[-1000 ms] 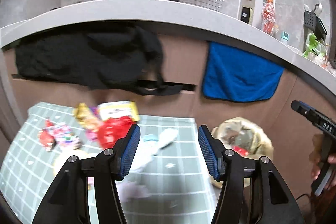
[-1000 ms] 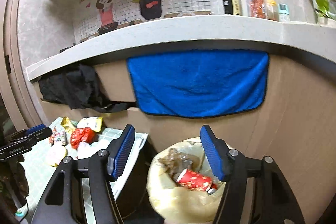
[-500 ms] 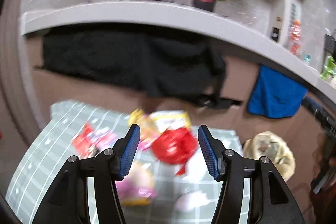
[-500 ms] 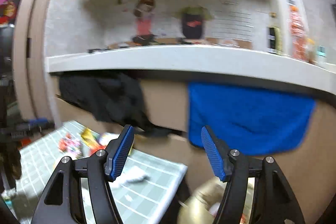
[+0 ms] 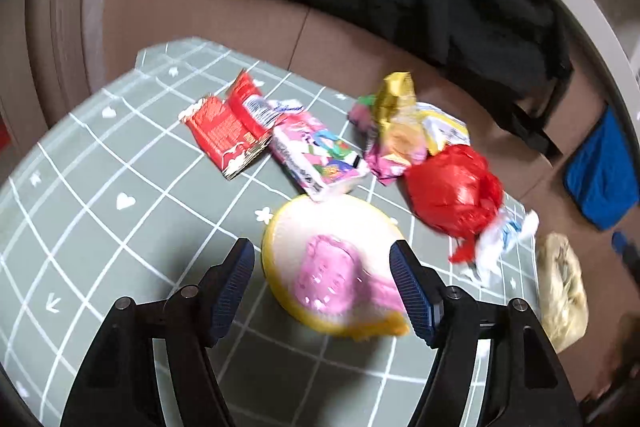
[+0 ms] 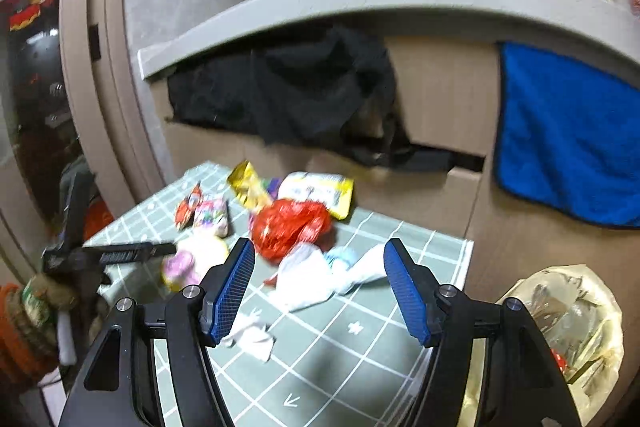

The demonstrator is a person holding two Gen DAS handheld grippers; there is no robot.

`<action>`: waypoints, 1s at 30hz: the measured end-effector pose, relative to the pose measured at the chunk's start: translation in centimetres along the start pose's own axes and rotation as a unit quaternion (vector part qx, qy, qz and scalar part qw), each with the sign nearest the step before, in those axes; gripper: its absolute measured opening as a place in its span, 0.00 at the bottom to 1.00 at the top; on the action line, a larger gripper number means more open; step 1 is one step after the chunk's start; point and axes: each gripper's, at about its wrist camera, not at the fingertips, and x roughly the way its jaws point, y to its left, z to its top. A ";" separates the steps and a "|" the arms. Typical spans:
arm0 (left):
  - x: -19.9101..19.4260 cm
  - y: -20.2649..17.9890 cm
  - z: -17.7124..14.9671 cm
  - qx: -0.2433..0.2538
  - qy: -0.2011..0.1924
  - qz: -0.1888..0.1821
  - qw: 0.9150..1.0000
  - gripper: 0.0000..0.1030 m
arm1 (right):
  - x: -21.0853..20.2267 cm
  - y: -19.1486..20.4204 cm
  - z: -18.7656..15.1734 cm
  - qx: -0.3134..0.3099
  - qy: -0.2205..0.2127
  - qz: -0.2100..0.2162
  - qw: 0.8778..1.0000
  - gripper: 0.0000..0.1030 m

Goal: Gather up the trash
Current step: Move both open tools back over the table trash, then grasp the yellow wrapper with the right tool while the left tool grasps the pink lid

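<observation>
Reaching down toward the round yellow lid (image 5: 332, 267) with the left gripper (image 5: 322, 287), jaws opening and nothing pressed between them yet; lid lying flat on the green checked tablecloth (image 5: 100, 227), framed by the two blue pads without touching either. Best done by lowering straight over the lid, catching its raised rim across the narrow edge, and closing only when both pads sit outside the rim. Flat and thin, so easy to push away instead of lift; probably stiff paper or light plastic, with a glossy pink print on top, though blurred here.

Hovering released as well, the right gripper (image 6: 318, 287), empty, above the white crumpled tissues (image 6: 320, 275) near the table edge. Soft and shapeless, these; pinching the highest fold should be enough.

Lying behind on the cloth: a red crinkled plastic bag (image 5: 456, 191), shiny and bunched into a ball, a red torn wrapper (image 5: 226, 127), a pink candy packet (image 5: 316, 155) and a gold-yellow foil wrapper (image 5: 396, 99), all light and slippery.

Waiting beside the table at the right, lower down: the trash bag (image 6: 560, 339), thin yellowish film, open at the top and already holding some waste.
</observation>
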 end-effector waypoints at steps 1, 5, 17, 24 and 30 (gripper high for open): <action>0.4 -0.1 0.1 0.002 0.005 -0.005 1.000 0.68 | 0.5 0.2 -0.2 -0.005 0.007 -0.003 1.000 0.62; -0.2 -0.7 0.1 0.006 -0.013 -0.004 1.000 0.68 | 2.5 1.4 -1.3 -0.004 0.040 0.021 0.999 0.62; 2.0 -3.6 -1.2 0.075 -0.011 0.070 0.995 0.49 | 6.0 1.1 -3.1 0.033 0.079 0.047 0.995 0.62; -0.4 -2.4 -0.5 0.056 -0.048 0.059 0.996 0.35 | 6.0 1.7 -1.6 0.005 0.081 0.052 0.995 0.62; -5.7 -0.4 1.2 0.042 -0.099 0.053 0.993 0.35 | 8.9 6.0 2.4 -0.072 0.075 0.065 0.992 0.62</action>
